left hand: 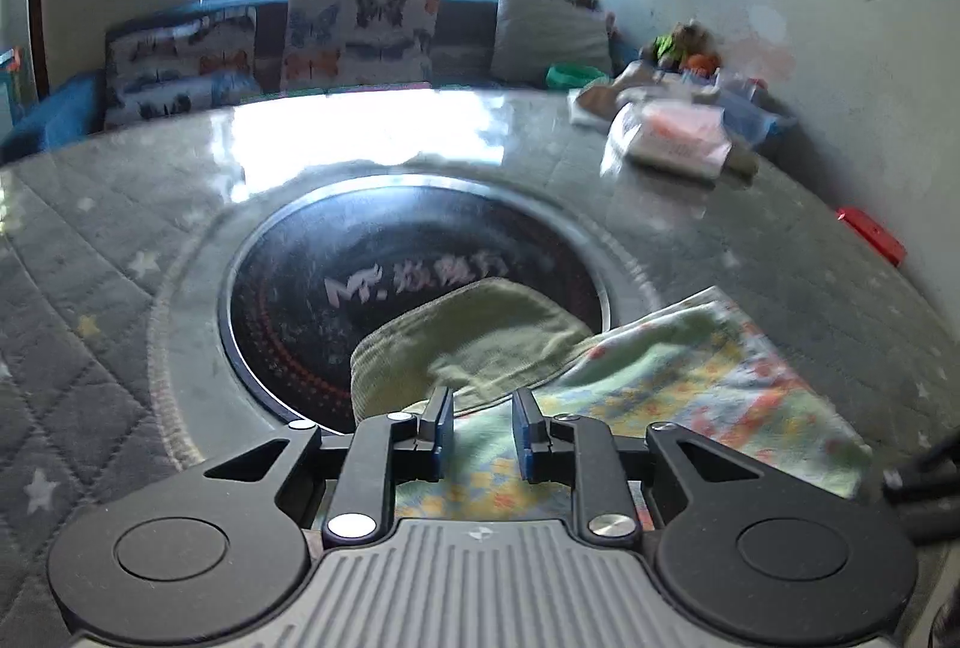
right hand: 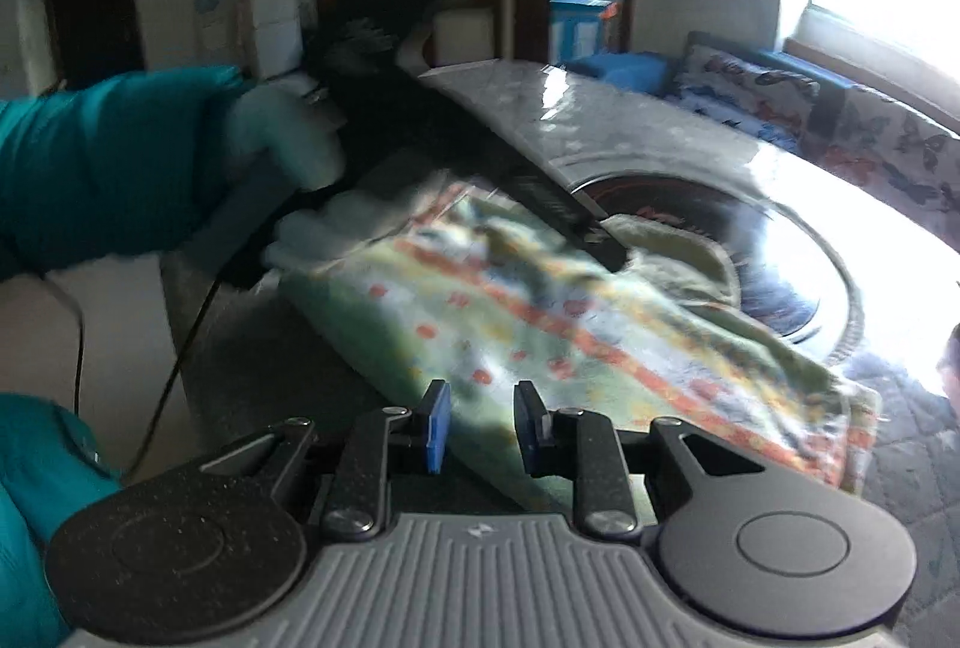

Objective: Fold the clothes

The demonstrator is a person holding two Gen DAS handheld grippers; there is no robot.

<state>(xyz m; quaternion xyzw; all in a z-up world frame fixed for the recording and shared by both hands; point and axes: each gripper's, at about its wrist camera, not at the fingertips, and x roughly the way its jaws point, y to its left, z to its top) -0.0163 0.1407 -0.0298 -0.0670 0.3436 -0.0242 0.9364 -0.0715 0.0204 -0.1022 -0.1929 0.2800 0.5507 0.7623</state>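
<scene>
The flowery cloth lay flat on the counter just ahead of the left tool, with one plain green corner flopped over onto the round black hotplate in the counter's middle. The left tool's fingers were apart with nothing between them, low over the near edge, maybe to get at that edge. The right tool was released and empty too, near the cloth's other end, so each tool had one side.
</scene>
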